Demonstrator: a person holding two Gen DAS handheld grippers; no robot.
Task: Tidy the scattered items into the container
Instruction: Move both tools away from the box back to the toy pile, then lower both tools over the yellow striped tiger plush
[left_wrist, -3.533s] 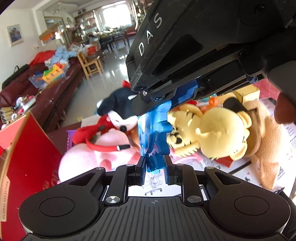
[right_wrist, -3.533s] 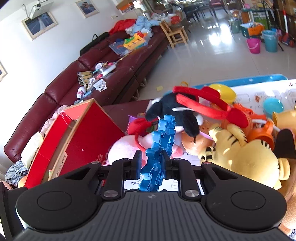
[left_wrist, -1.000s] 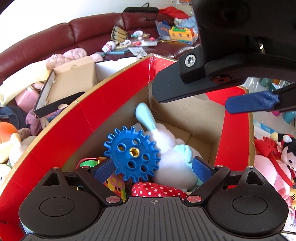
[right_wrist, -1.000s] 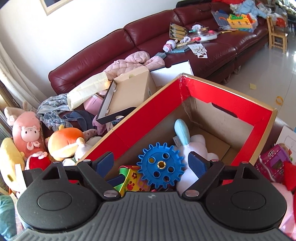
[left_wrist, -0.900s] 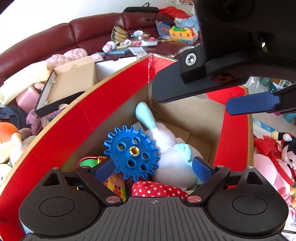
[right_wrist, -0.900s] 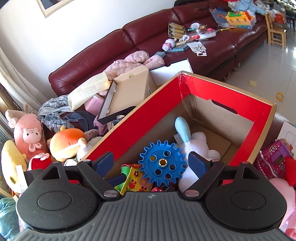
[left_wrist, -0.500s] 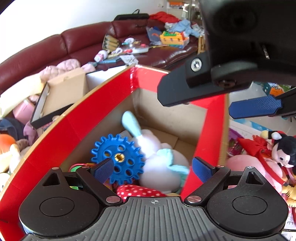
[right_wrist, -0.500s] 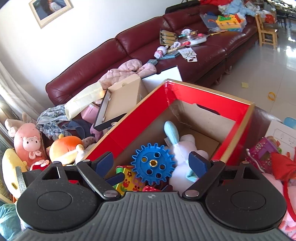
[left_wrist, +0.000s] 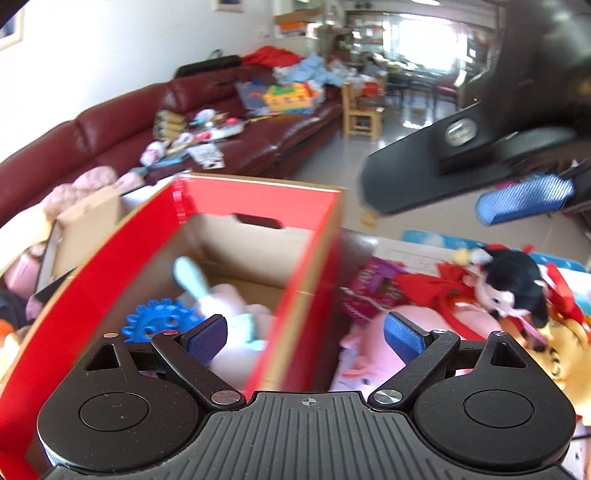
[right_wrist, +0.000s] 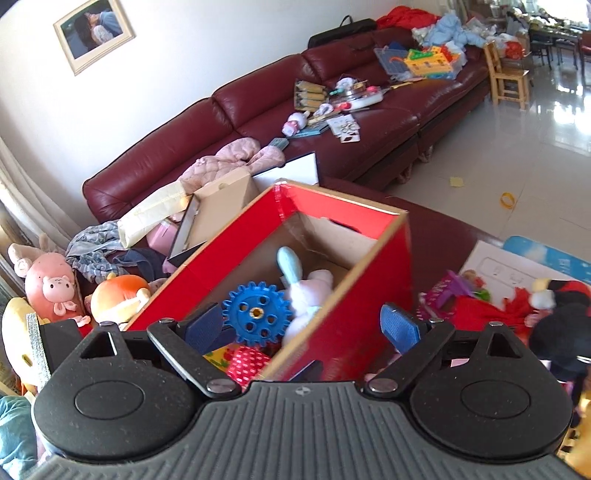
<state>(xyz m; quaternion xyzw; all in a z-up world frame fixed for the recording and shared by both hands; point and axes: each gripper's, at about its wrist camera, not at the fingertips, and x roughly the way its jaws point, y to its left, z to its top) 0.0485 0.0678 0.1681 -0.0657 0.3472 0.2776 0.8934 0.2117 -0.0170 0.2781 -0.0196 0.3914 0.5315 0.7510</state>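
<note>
Now both the left gripper (left_wrist: 304, 334) and right gripper (right_wrist: 302, 328) gape wide, empty, above the red cardboard box (right_wrist: 255, 236); inside it, seemingly against a white plush, lies the blue plastic gear (right_wrist: 257, 313).

Daylight flooded in from blown-out windows (left_wrist: 424, 33) at the far end of the room, throwing glare across the glossy floor tiles (right_wrist: 554, 110). The left wrist view was smeared by motion blur, softening the red box (left_wrist: 258, 195) and the plush toys; the right wrist view was sharper. Both bowed strongly at the edges.
</note>
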